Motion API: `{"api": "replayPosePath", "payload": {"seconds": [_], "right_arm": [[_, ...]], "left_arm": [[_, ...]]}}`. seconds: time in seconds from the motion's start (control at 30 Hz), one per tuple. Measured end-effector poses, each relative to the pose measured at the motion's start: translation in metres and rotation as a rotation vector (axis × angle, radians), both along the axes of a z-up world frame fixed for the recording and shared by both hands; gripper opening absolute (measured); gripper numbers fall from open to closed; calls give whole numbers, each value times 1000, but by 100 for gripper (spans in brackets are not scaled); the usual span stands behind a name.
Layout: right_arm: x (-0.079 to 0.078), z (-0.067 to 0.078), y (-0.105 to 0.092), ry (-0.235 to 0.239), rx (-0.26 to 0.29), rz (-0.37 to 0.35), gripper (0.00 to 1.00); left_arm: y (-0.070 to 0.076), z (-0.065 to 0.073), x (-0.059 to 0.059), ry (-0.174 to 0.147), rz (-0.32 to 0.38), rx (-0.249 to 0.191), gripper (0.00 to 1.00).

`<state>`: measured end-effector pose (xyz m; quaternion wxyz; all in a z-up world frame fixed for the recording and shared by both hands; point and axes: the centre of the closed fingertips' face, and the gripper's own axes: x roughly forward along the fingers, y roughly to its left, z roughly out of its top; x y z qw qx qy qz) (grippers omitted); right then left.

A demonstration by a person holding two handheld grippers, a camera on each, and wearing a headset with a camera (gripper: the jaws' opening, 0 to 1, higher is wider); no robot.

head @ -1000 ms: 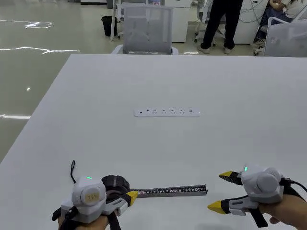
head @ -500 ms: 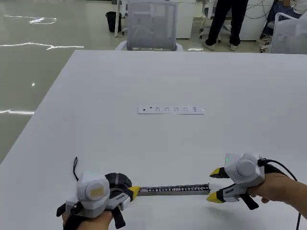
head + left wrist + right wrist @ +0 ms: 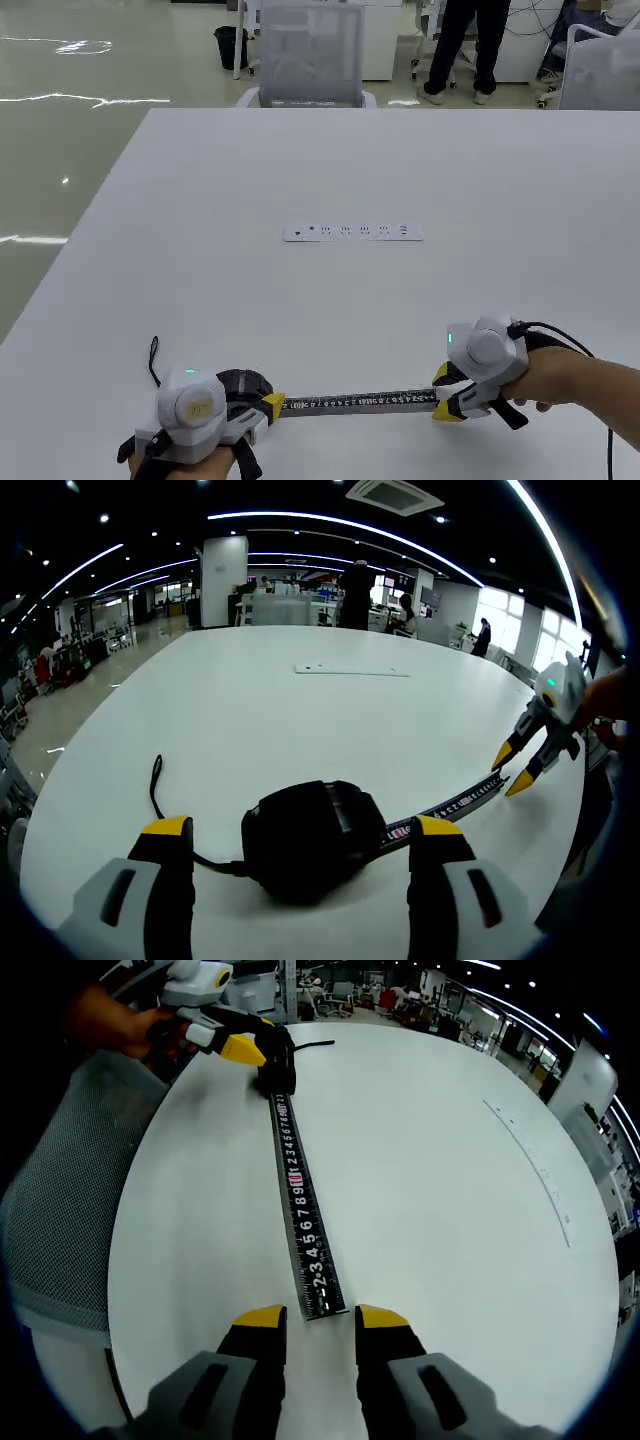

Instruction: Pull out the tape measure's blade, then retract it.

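Observation:
The black tape measure case lies near the table's front edge, its blade drawn out to the right, flat on the table. My left gripper is open, its yellow-tipped jaws on either side of the case with small gaps. My right gripper sits at the blade's free end. In the right gripper view the blade ends just ahead of my right gripper, whose jaws stand a little apart without touching it. The left gripper view shows the right gripper over the blade tip.
A white power strip lies mid-table. The case's black wrist cord trails to the left. A mesh chair stands at the table's far edge, with a person standing beyond. The white table stretches wide around the work.
My right gripper has moved left to the blade's free end and its jaws have narrowed from wide open. The left gripper and case have stayed put.

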<state>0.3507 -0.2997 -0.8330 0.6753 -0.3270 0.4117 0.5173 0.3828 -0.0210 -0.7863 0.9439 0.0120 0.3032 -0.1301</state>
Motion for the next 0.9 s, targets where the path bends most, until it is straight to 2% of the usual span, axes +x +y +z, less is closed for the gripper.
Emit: {"api": "replayPosePath", "payload": {"seconds": [0.13,0.23,0.4,0.5,0.67,0.9], "right_arm": [[3,0,4,-1,-7,23,24],[3,-2,4,8,-29,38,16],[2,-2,2,29,-27,17,16],[2,-2,2,25,-31,16,16],[2,-3,2,45,-42,-35,15],[2,-3,2,51,-50,-36,14]], "left_arm": [[0,-1,0,1,-6,5,87],[1,-2,0,1,-2,5,86],[-1,0,2,-9,-4,3,87],[-2,-1,2,-8,-1,1,87],[-6,-7,2,19,19,-19,81],[-6,-14,5,50,84,-60,77]]}}
